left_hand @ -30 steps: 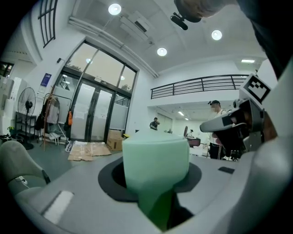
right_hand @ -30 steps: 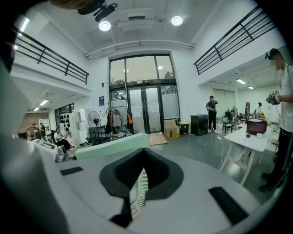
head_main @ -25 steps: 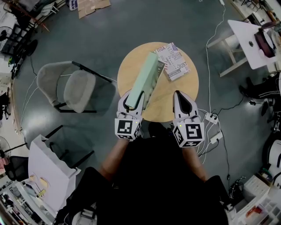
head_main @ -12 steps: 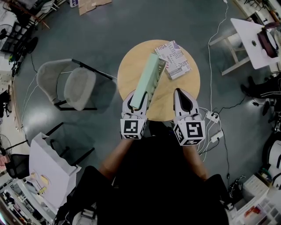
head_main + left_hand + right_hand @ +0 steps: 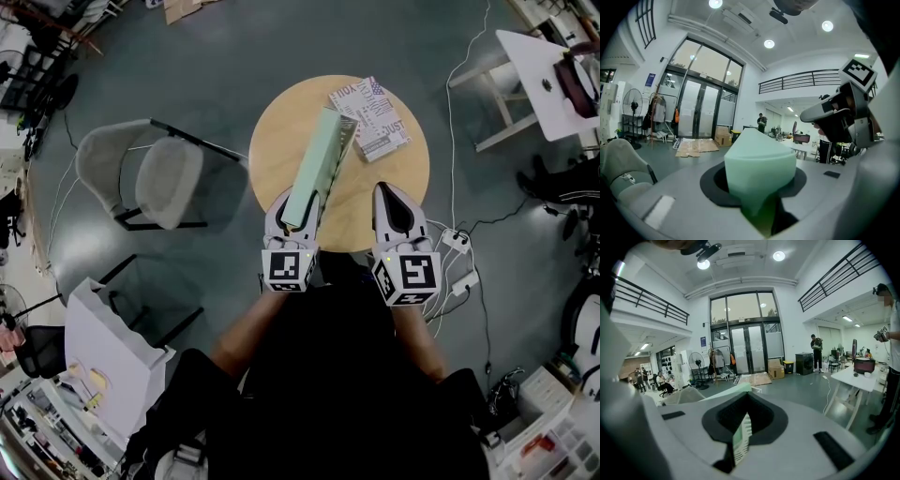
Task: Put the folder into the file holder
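Note:
A long pale green folder (image 5: 312,167) sticks out over the round wooden table (image 5: 281,131), pointing away from me. My left gripper (image 5: 292,212) is shut on its near end, and in the left gripper view the green folder (image 5: 759,171) fills the space between the jaws. A grey mesh file holder (image 5: 341,150) shows along the folder's right side, mostly hidden under it. My right gripper (image 5: 397,212) hovers at the table's near right edge with its jaws together and nothing in them. In the right gripper view the mesh file holder (image 5: 740,439) shows ahead through the slit.
A printed magazine (image 5: 370,117) lies at the table's far right. A grey chair (image 5: 155,178) stands left of the table. Cables and a power strip (image 5: 455,246) lie on the floor to the right, near a white desk (image 5: 534,66).
My left gripper has shifted a little to the right with the green folder, closer to my right gripper. The right gripper has barely moved.

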### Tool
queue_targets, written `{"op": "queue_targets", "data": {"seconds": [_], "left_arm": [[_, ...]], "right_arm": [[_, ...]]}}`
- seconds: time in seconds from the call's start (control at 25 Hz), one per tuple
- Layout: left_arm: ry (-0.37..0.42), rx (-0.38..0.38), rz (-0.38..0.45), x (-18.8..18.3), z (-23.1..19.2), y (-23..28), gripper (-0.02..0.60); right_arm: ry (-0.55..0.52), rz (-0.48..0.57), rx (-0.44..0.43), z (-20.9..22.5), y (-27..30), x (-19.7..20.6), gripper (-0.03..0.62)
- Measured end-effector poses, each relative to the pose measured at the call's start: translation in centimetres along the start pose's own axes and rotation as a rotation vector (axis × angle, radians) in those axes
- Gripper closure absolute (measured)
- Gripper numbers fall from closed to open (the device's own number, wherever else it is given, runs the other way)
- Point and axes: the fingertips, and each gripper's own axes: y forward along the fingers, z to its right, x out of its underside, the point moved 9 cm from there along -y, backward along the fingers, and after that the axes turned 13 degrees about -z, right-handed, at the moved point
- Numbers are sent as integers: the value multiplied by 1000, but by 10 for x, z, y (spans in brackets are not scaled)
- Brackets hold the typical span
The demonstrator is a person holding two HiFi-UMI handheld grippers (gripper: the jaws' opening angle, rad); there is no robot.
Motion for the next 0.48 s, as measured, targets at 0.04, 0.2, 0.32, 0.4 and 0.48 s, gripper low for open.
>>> {"op": "queue_targets", "data": {"seconds": [0.04, 0.2, 0.32, 0.4, 0.48], "left_arm": [[2, 0, -1, 1, 0, 1, 426], [11, 0, 2, 7, 3, 2, 423], [24, -6, 16, 9, 4, 3, 422], [31, -6, 20, 11, 6, 3, 420], [38, -5, 21, 10, 7, 2, 419]], "right_arm": [[1, -1, -1, 0, 1, 0, 599], [4, -7, -1, 1, 0, 4, 599], [2, -11, 1, 1, -1, 6, 599], [3, -12, 2, 1, -2, 7, 599], [6, -12, 2, 0, -2, 7, 599]]}}
